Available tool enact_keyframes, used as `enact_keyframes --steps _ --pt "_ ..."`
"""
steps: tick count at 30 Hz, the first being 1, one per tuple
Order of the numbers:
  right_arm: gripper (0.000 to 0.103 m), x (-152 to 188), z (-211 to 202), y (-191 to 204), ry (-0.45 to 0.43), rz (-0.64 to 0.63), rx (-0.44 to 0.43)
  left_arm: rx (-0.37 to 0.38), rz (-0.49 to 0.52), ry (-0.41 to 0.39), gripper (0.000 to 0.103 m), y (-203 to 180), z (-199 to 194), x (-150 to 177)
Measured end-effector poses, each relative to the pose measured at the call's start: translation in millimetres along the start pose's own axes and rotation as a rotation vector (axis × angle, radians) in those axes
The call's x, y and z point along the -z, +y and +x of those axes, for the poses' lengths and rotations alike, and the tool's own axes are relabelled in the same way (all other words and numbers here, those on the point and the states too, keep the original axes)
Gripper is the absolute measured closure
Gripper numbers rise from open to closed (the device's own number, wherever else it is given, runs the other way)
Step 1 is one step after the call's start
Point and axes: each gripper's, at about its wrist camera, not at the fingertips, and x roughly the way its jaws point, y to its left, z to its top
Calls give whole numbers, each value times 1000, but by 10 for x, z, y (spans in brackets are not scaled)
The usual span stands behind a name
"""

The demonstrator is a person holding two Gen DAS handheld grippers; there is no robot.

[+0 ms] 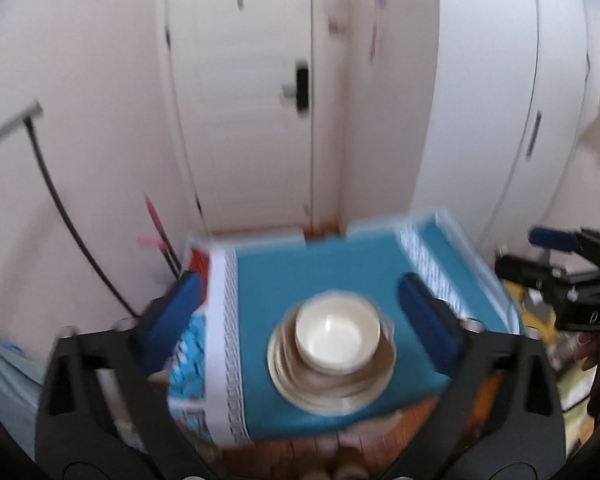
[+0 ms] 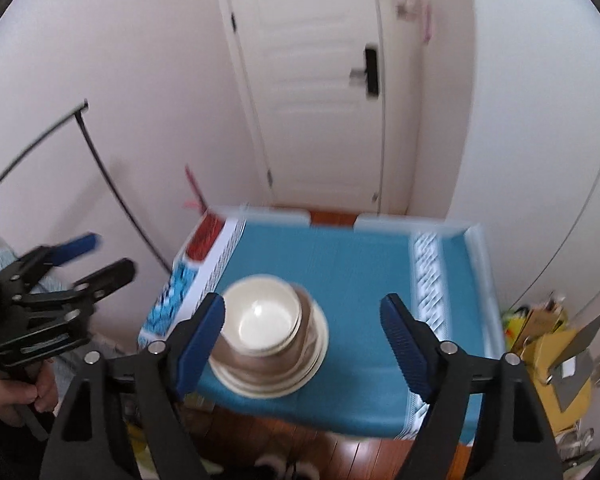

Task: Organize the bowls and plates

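A cream bowl (image 1: 336, 330) sits nested on a stack of cream plates (image 1: 332, 386) on a small table with a teal cloth (image 1: 320, 272). My left gripper (image 1: 300, 312) is open and empty, held above and in front of the stack. In the right wrist view the bowl (image 2: 262, 314) and the plates (image 2: 272, 376) sit near the table's front left, on the teal cloth (image 2: 360, 264). My right gripper (image 2: 304, 332) is open and empty, its left finger (image 2: 200, 336) next to the stack. Both views are motion-blurred.
A white door (image 1: 256, 100) and white walls stand behind the table. A black cable (image 1: 60, 208) runs down the left wall. Yellow boxes and clutter (image 2: 556, 340) lie on the floor at right. Wooden floor (image 2: 340, 456) shows below the table's front edge.
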Motion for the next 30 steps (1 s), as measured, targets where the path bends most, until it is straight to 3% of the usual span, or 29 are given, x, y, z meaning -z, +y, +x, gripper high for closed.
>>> enact_keyframes --steps 2,6,9,30 --pt "2 -36 -196 -3 -72 7 33 -43 5 -90 0 -62 -205 -63" --pt "1 -27 -534 -17 -233 37 131 -75 -13 -147 0 -105 -380 -69" --pt "1 5 -658 -53 -282 55 170 -68 -24 -167 0 -111 -455 -30" --pt "1 -2 -756 105 -319 30 198 -74 -36 -250 0 -112 -686 -44"
